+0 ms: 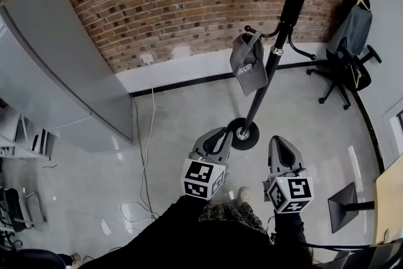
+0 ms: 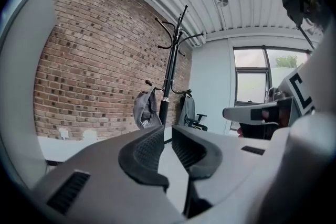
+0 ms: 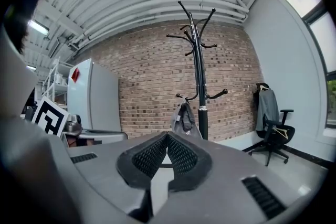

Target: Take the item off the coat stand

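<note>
A black coat stand point(image 1: 286, 16) rises from a round base on the grey floor in front of the brick wall. A grey cap point(image 1: 249, 63) hangs from one of its lower hooks. Both grippers are held low and well short of the stand, pointing toward it. My left gripper point(image 1: 220, 134) is shut and holds nothing; in the left gripper view the cap point(image 2: 146, 110) and the stand point(image 2: 169, 73) show far beyond its tips point(image 2: 167, 129). My right gripper point(image 1: 277, 140) is also shut and holds nothing, with the cap point(image 3: 185, 119) and the stand point(image 3: 199, 86) straight ahead of its tips point(image 3: 167, 135).
A tall grey cabinet point(image 1: 56, 72) stands at the left against the brick wall. An office chair with a grey jacket point(image 1: 349, 41) sits at the right. Cables point(image 1: 146, 154) trail over the floor at the left. A dark monitor stand point(image 1: 345, 206) sits at the lower right.
</note>
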